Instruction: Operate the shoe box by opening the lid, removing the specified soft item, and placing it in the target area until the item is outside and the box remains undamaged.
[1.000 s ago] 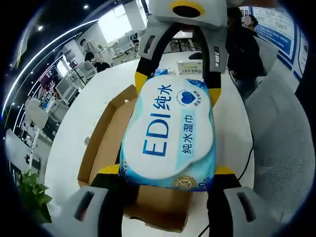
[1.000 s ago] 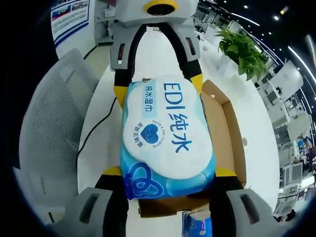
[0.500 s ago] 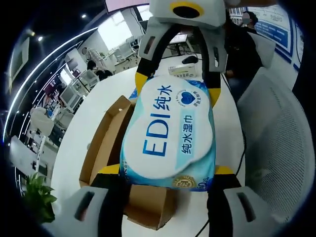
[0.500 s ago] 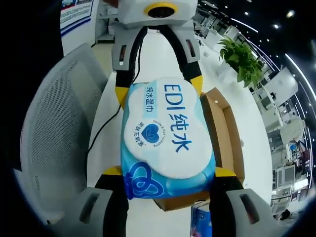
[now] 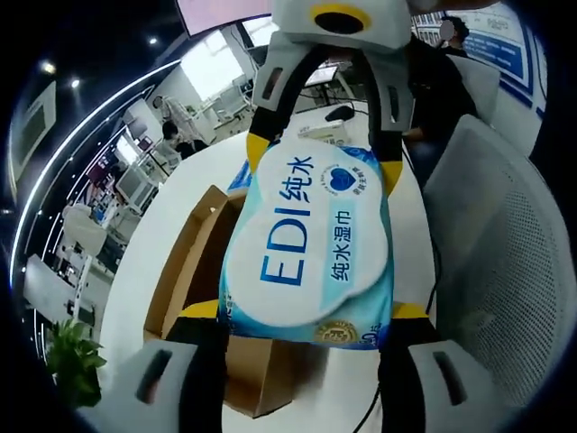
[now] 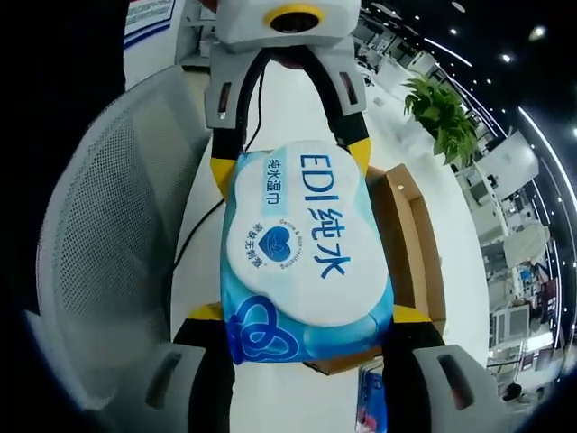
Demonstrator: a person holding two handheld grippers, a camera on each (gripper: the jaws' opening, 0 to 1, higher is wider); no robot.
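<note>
Since the earlier pictures both views have shifted, so that the grey mesh chair takes more room and the box sits lower and narrower under the pack; the pack keeps its place between the jaws, so the cameras and the load have travelled together.

In the left gripper view the left hand-held gripper is clenched on the near end of a blue and white pack of wet wipes, one yellow-tipped jaw at each lower corner. The right hand-held gripper comes in from the top of that view and clamps the far end. In the right gripper view the same grip shows from the other side: the right hand-held gripper on the near end of the pack, the left hand-held gripper on the far end.

The pack is held up, clear of the open cardboard box, which stands on the white tabletop. The pack hides most of the box and its inside; only one long wall and a corner show. A black cable runs across the tabletop beside the chair. A small blue packet at the view's lower edge is cut off. A potted plant stands far off.
</note>
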